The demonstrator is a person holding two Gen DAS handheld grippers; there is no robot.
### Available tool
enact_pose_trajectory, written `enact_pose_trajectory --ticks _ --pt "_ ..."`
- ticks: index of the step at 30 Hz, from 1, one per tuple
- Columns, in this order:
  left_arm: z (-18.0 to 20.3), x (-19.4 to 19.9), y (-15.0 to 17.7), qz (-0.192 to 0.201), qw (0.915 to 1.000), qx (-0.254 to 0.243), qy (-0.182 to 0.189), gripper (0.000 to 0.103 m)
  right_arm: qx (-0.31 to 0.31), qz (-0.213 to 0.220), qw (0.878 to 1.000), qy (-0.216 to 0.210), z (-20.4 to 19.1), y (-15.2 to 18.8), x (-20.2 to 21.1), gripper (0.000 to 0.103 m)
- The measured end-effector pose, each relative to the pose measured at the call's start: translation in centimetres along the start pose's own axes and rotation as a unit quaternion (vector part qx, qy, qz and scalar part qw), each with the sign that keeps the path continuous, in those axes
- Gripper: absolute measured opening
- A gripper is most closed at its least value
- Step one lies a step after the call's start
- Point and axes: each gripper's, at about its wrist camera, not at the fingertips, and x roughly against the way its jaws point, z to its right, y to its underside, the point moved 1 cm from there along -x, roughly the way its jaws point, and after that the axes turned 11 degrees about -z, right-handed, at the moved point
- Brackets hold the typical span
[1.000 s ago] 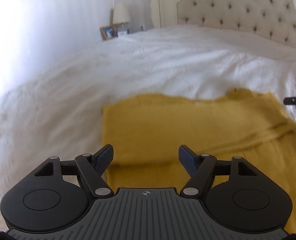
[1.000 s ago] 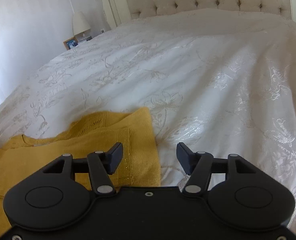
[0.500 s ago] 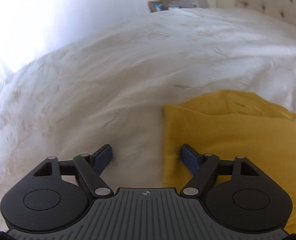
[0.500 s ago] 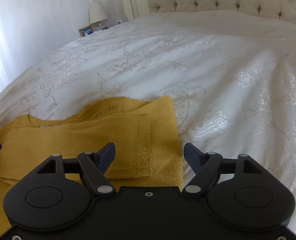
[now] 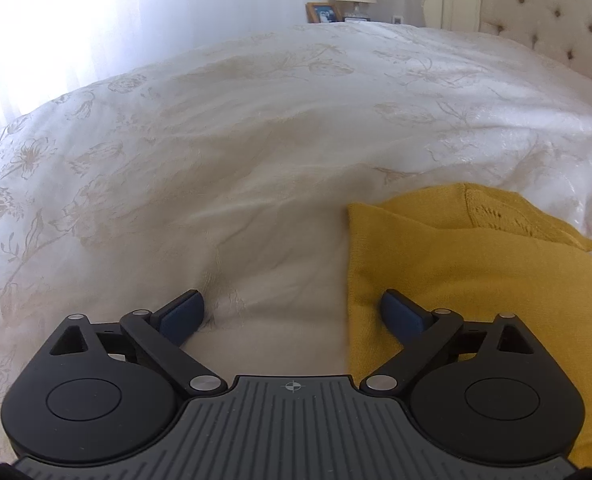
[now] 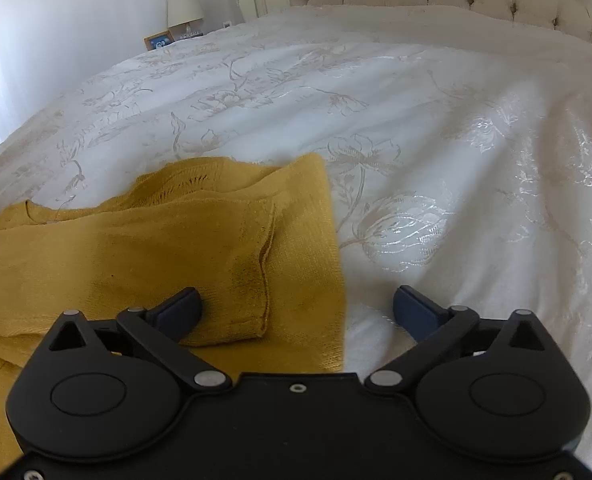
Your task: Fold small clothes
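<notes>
Leftward went the left gripper [image 5: 292, 314] to the yellow sweater [image 5: 476, 272] edge; both it and the right gripper [image 6: 296, 306] were opening, straddling edges, pinching nothing.

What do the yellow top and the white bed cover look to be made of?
Yellow top: a soft knit, maybe cotton or wool; matte, with fine ribs and an openwork lace patch near the neck. Bed cover: woven cloth like satin jacquard; its flower pattern shines in the light. The fibre itself cannot be told.
</notes>
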Motion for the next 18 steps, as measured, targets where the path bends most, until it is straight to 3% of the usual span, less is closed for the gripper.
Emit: enact_pose_trajectory --ticks 8,11,16,18 --pt "-1.9 3.3 4.3 -0.024 0.9992 0.004 0.032 0.097 -0.018 0.039 0.999 -0.026 0.8 0.8 0.1 0.103" --pt "-3.2 5.2 6.5 -0.03 0.9978 0.003 0.059 0.097 -0.035 0.05 0.997 -0.048 1.6 1.0 0.4 0.103" --pt "-4.1 8.0 10.8 -0.064 0.9956 -0.056 0.039 0.098 -0.074 0.069 0.99 -0.102 3.4 1.5 1.0 0.102" --pt "-5.0 9.2 12.6 -0.068 0.9951 -0.048 0.053 0.098 -0.096 0.074 0.984 -0.127 4.4 1.8 1.5 0.102"
